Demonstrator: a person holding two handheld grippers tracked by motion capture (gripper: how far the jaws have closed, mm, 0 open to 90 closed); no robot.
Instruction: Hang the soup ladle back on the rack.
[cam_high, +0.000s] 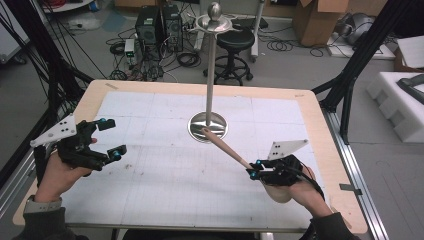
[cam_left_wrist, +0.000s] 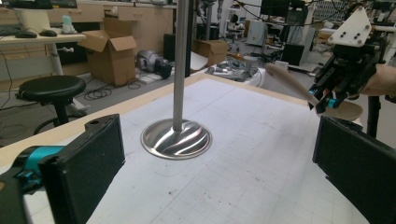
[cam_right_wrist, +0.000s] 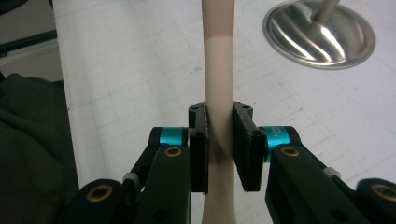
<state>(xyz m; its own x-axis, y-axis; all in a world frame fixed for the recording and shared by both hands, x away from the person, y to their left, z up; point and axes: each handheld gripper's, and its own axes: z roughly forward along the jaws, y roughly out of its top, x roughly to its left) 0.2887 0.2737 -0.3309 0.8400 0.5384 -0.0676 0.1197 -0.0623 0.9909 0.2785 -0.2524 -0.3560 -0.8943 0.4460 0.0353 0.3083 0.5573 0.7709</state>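
Note:
A pale wooden spoon (cam_high: 227, 148) hangs above the white gridded mat, and my right gripper (cam_high: 252, 171) is shut on its handle. The handle's tip points toward the round base of a metal stand (cam_high: 208, 125), and the spoon's bowl sits under the right hand. In the right gripper view the pads of the right gripper (cam_right_wrist: 220, 140) press both sides of the spoon's handle (cam_right_wrist: 219, 70), with the stand's base (cam_right_wrist: 320, 32) at upper right. My left gripper (cam_high: 112, 136) is held over the table's left side, open, with nothing between the fingers. The left gripper view has the left gripper (cam_left_wrist: 224, 172), the stand (cam_left_wrist: 176, 137) and the spoon (cam_left_wrist: 285, 81).
The stand's thin pole (cam_high: 212, 75) rises from mid-table to a small dish with a ball on top. Beyond the table's far edge stand a black stool (cam_high: 234, 47) and computer towers (cam_high: 159, 25). Black frame struts (cam_high: 360, 55) flank the table, with white foam (cam_high: 400, 105) at right.

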